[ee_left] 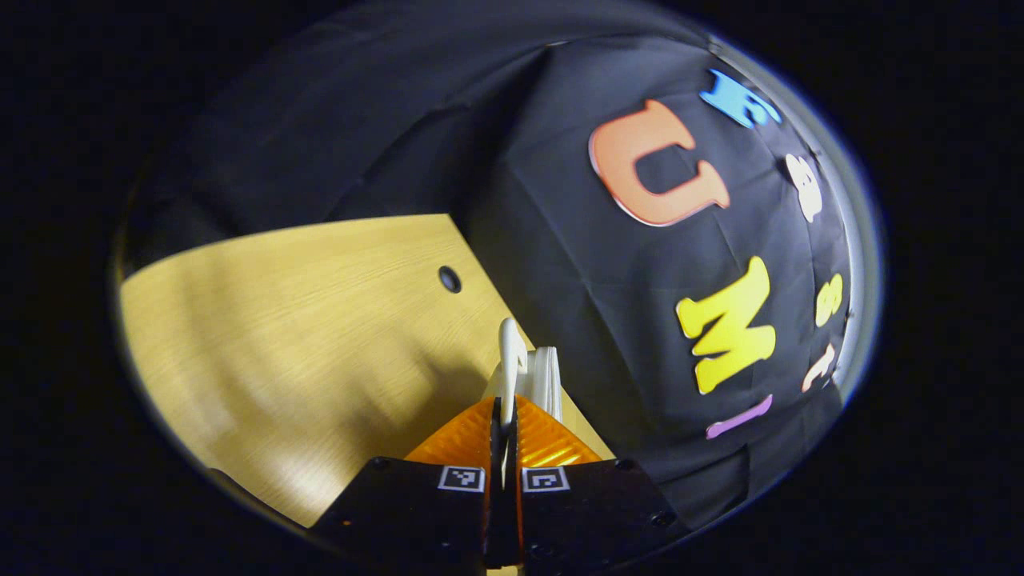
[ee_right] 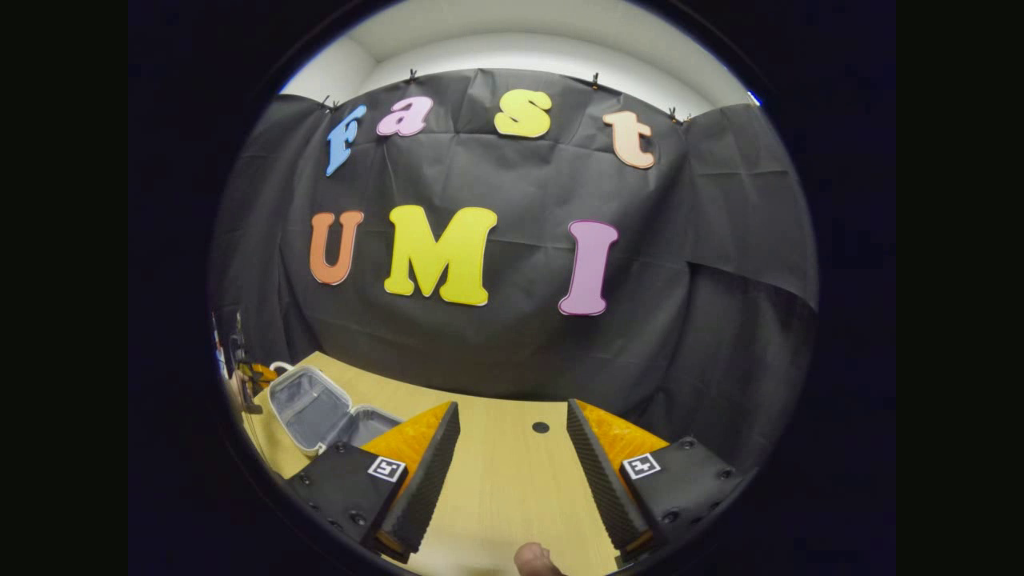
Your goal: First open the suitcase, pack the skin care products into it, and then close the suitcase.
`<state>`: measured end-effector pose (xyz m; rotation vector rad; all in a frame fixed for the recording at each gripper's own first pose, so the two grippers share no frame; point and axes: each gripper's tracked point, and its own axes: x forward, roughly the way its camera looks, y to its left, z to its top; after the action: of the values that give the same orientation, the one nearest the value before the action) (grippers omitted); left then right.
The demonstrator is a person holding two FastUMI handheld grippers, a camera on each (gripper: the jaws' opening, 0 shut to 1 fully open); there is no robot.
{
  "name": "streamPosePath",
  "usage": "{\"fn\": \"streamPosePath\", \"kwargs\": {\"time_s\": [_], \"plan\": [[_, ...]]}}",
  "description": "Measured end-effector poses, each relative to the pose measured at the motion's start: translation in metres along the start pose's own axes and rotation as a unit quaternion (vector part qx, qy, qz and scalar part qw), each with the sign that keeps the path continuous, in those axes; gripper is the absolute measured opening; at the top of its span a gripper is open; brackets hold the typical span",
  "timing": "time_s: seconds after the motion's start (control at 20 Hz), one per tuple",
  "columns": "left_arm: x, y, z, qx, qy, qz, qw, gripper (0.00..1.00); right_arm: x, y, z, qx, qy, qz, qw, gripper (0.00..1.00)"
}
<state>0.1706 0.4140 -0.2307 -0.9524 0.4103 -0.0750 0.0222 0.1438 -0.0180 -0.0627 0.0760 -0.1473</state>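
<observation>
The left gripper (ee_left: 504,416) pinched the white handle (ee_left: 512,360) of the suitcase (ee_right: 320,410), fingers nearly together. The right gripper (ee_right: 512,448) hovered above the wooden table (ee_right: 512,488), fingers spread wide, empty. The suitcase lay open at the table's left.

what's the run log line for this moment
suitcase: open on table | left gripper: shut on suitcase's white handle | right gripper: open, empty
</observation>
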Motion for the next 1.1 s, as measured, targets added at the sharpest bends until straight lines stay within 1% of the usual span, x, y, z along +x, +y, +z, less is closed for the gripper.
{"fn": "streamPosePath", "kwargs": {"time_s": [0.1, 0.15, 0.2, 0.3, 0.4, 0.55, 0.75, 0.8, 0.95, 1.0, 1.1], "plan": [[-0.007, -0.036, 0.001, 0.066, -0.007, -0.003, 0.998, 0.03, -0.008, -0.020, 0.006, 0.009, -0.002, 0.003, 1.000, 0.80], [-0.010, -0.052, 0.000, 0.104, -0.010, -0.003, 0.995, 0.03, -0.009, -0.028, 0.008, 0.016, -0.004, 0.005, 1.000, 0.80], [-0.013, -0.069, -0.003, 0.145, -0.013, -0.004, 0.989, 0.04, -0.008, -0.035, 0.009, 0.020, -0.006, 0.007, 1.000, 0.80], [-0.018, -0.109, -0.014, 0.226, -0.019, -0.015, 0.974, 0.03, -0.007, -0.049, 0.010, 0.019, -0.009, 0.009, 1.000, 0.80], [-0.021, -0.143, -0.031, 0.281, -0.020, -0.031, 0.959, 0.03, -0.009, -0.058, 0.010, 0.019, -0.011, 0.015, 1.000, 0.80], [-0.022, -0.188, -0.065, 0.338, -0.015, -0.050, 0.940, 0.03, -0.013, -0.069, 0.008, 0.013, -0.012, 0.026, 0.999, 0.80], [-0.016, -0.231, -0.130, 0.397, 0.013, -0.079, 0.914, 0.03, -0.013, -0.086, 0.005, 0.006, -0.014, 0.034, 0.999, 0.80], [-0.013, -0.236, -0.144, 0.411, 0.021, -0.083, 0.908, 0.03, -0.014, -0.090, 0.003, 0.005, -0.013, 0.036, 0.999, 0.80], [-0.003, -0.248, -0.181, 0.449, 0.037, -0.077, 0.890, 0.03, -0.014, -0.099, -0.004, 0.001, -0.004, 0.041, 0.999, 0.78], [0.003, -0.253, -0.197, 0.458, 0.046, -0.079, 0.884, 0.03, -0.014, -0.103, -0.007, 0.000, -0.001, 0.042, 0.999, 0.80], [0.008, -0.254, -0.227, 0.476, 0.069, -0.082, 0.873, 0.03, -0.014, -0.106, -0.013, -0.001, 0.007, 0.048, 0.999, 0.78]]}}
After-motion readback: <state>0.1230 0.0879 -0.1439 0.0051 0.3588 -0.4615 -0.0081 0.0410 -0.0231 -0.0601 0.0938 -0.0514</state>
